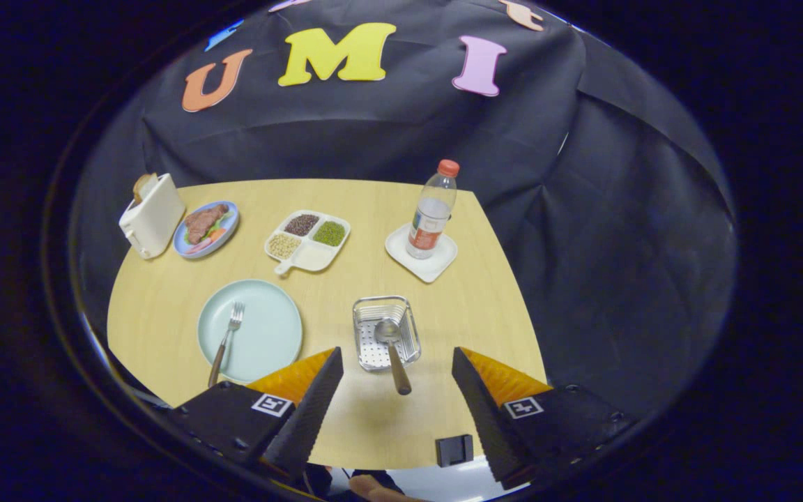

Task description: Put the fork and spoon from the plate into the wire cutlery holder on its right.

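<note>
The tool (396, 380) hangs above the near edge of the tabletop (373, 199) with its fingers spread wide and nothing between them. The spoon (392, 352) already lies in the wire cutlery holder (385, 332), bowl down inside the basket and its wooden handle sticking out over the near rim toward the gap between the fingers. The fork (226, 341) is what is left: it rests on the pale green plate (272, 328), to the left of the holder, tines pointing far and the wooden handle running off the near-left rim.

The fork looks light and stiff, with a thin metal neck and a thicker wooden handle. The handle is likely the better place to pinch, since wood gives more grip than polished metal, and its end overhanging the rim leaves room for a finger on each side. The plate is smooth and may slide if pushed.

Farther back stand a toaster (151, 216), a blue plate of food (206, 229), a divided dish of beans (307, 239) and a water bottle (433, 209) on a white coaster (421, 253), all well apart from the route. The spoon's projecting handle is the one thing likely to catch when the fork goes in.
</note>
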Demonstrator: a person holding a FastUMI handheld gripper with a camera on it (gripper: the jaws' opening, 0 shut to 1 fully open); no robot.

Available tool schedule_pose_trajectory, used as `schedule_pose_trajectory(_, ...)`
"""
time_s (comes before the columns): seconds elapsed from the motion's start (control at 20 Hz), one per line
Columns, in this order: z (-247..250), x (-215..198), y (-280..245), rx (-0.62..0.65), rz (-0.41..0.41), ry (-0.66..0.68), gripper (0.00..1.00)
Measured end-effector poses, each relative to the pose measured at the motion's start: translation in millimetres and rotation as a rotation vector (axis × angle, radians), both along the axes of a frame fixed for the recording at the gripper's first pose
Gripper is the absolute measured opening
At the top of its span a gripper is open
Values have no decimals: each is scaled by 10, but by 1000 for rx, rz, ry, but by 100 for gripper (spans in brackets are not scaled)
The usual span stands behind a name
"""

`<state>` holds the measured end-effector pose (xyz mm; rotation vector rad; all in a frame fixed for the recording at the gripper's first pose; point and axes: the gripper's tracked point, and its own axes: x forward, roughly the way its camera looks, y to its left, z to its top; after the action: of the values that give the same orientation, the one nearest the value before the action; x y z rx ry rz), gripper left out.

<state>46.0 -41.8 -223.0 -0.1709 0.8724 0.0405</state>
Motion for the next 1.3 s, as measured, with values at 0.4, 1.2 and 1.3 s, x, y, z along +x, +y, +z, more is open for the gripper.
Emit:
schedule_pose_trajectory(0.4, 182, -165, 629, 65, 61, -18, 96)
schedule_pose_trajectory(1.2, -969, -943, 1658, 150, 51, 346, 95)
schedule_pose_trajectory(1.3, -1070, -998, 1775, 158, 42, 382, 95)
